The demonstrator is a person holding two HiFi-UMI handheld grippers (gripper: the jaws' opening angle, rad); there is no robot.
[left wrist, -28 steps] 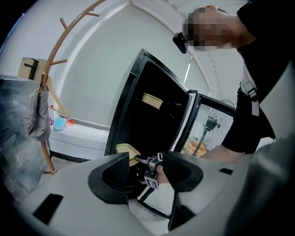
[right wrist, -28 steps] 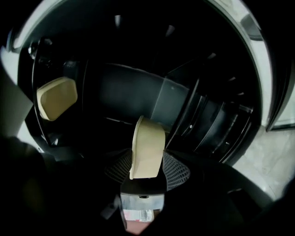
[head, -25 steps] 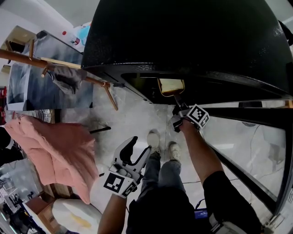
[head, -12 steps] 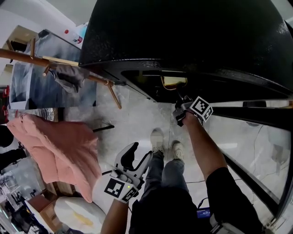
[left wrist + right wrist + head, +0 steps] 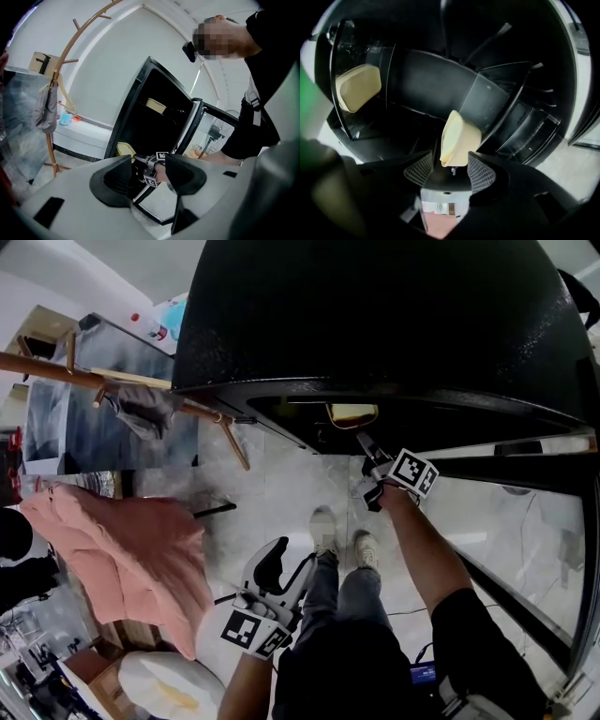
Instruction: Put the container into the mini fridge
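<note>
A pale yellow container (image 5: 459,136) lies tilted on its side on the lower shelf of the black mini fridge (image 5: 375,324). In the head view the container (image 5: 352,412) shows just inside the opening. My right gripper (image 5: 449,168) has just been opening its jaws. The container's near end still sits between the mesh pads (image 5: 480,174), with a gap on the left side. The right gripper (image 5: 367,448) points into the fridge. My left gripper (image 5: 281,563) hangs open and empty over the floor, aimed at the fridge (image 5: 154,122).
A second yellow container (image 5: 357,86) sits on the upper shelf. The fridge's glass door (image 5: 506,521) stands open to the right. A wooden coat rack (image 5: 94,381) and pink cloth (image 5: 122,559) are at left. The person's feet (image 5: 323,521) stand before the fridge.
The right gripper has drawn back a little from the container, which stays in the fridge. Its jaws stand wider. The left gripper has hardly moved.
</note>
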